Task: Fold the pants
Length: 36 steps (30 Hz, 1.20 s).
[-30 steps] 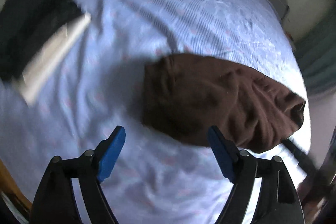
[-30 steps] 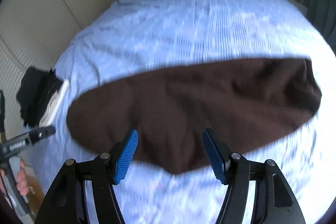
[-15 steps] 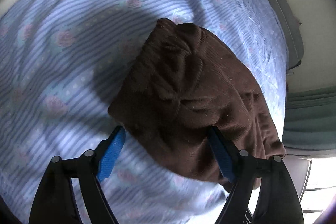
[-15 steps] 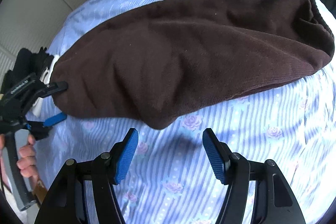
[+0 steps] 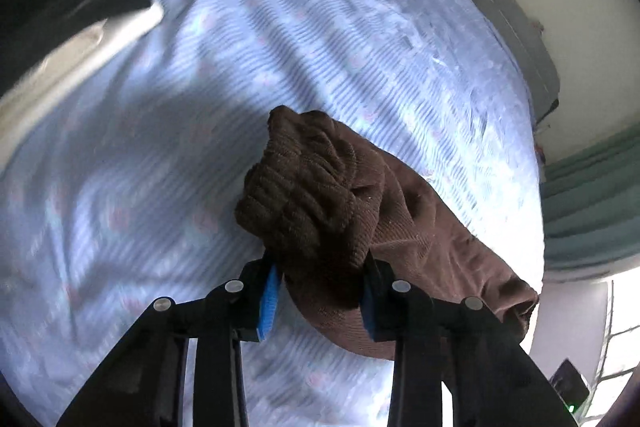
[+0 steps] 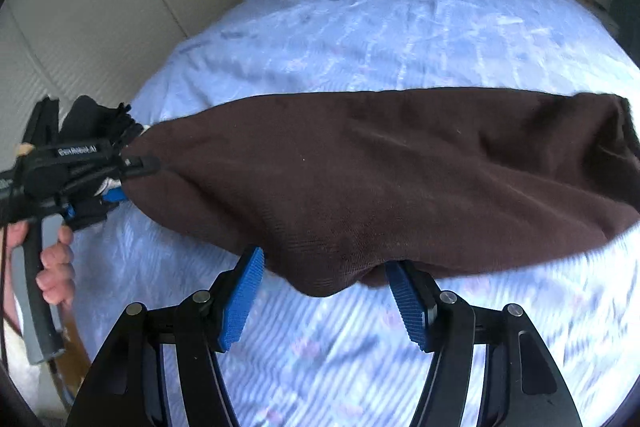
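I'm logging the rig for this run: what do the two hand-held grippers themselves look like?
Both are black linkage frames with silver rivets and ribbed blue pads. The left hand-held gripper shows white lettering on its body, a grey-and-black pistol handle and a thin dark cable; a bare hand is on it, no sleeve visible. The right hand-held gripper matches.

Left gripper (image 5: 320, 291): jaws clamped on a bunched end of the pants (image 6: 380, 179), held by a bare hand (image 6: 54, 267) on its handle. Right gripper (image 6: 324, 291): blue pads (image 6: 242, 295) spread wide, straddling the cloth's lower edge, not pinching.
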Motion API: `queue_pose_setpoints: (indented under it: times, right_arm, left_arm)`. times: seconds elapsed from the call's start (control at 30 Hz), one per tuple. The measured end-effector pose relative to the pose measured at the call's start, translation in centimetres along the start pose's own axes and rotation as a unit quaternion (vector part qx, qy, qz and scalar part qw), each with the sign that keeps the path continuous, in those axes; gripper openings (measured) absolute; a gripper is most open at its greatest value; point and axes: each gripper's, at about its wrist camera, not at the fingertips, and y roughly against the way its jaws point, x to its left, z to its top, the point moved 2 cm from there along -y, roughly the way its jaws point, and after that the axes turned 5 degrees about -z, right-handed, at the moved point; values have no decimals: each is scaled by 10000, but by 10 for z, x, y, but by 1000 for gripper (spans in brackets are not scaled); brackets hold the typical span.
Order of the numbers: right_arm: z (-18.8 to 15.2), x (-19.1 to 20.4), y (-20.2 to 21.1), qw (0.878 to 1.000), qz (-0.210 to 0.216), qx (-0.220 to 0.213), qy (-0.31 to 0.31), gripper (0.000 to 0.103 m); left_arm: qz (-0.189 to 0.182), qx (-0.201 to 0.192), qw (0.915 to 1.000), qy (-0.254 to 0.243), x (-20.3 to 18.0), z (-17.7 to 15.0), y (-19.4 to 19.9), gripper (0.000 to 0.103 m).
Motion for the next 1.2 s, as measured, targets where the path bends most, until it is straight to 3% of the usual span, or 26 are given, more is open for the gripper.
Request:
queue_pose_setpoints:
  times: [0.07, 0.17, 0.3, 0.33, 0.4, 0.47, 0.5, 0.57, 0.63, 0.73, 0.83, 0.9, 0.93, 1.03, 1.1, 1.2]
  right_arm:
    - [-1, -7, -12, 9995, 209, 106, -201, 64]
    - [-2, -3, -17, 9997, 149, 171, -63, 64]
    - [10, 20, 1, 9972, 92, -453, 590, 64]
    - [10, 17, -3, 9977, 128, -413, 527, 64]
    - [6, 8, -30, 9988, 363, 107, 306, 64]
    - [3, 6, -48, 9986, 308, 414, 139, 58]
    - [4, 7, -44, 9988, 335, 312, 159, 57]
    - [6, 9, -34, 9991, 298, 134, 262, 38]
    - [5, 9, -27, 9985, 381, 196, 350, 28]
    - [-2, 14, -22, 9973, 372, 294, 552, 27]
    - [-14, 12, -44, 9962, 293, 624, 537, 26]
    - [-15, 8, -51, 9963, 285, 718, 381, 28]
    - [-15, 10, -50, 9962, 259, 747, 364, 34]
    - [-15, 17, -36, 9957, 145, 813, 418, 69]
    - [-16, 20, -18, 9957, 148, 761, 511, 70]
    - [-12, 6, 20, 9978, 143, 449, 471, 70]
  left_arm:
    - [54, 28, 9999, -119, -1, 2, -2, 33]
    - [17, 108, 9999, 14, 9, -1, -2, 34]
    - [-6, 167, 9997, 154, 20, -4, -4, 34]
    - [-4, 190, 9997, 182, 21, -3, -6, 33]
    - [38, 255, 9995, 208, 20, -4, -10, 33]
    - [63, 266, 9994, 218, 23, -5, -11, 33]
    - [50, 244, 9995, 218, 24, -5, -10, 33]
    - [61, 263, 9994, 201, 28, -5, -10, 34]
    - [123, 315, 9994, 102, 29, -6, -11, 34]
    - [253, 376, 9989, -86, 29, -10, -13, 34]
    - [280, 544, 9981, 103, 39, -15, -21, 34]
    - [421, 654, 9969, 72, 44, -16, -24, 45]
    - [683, 703, 9952, -53, 44, -15, -23, 60]
    - [952, 690, 9913, -590, 31, -15, -6, 65]
    - [1372, 655, 9811, -1193, 11, -23, 14, 65]
    - [1379, 638, 9673, -2029, -26, -40, 34, 65]
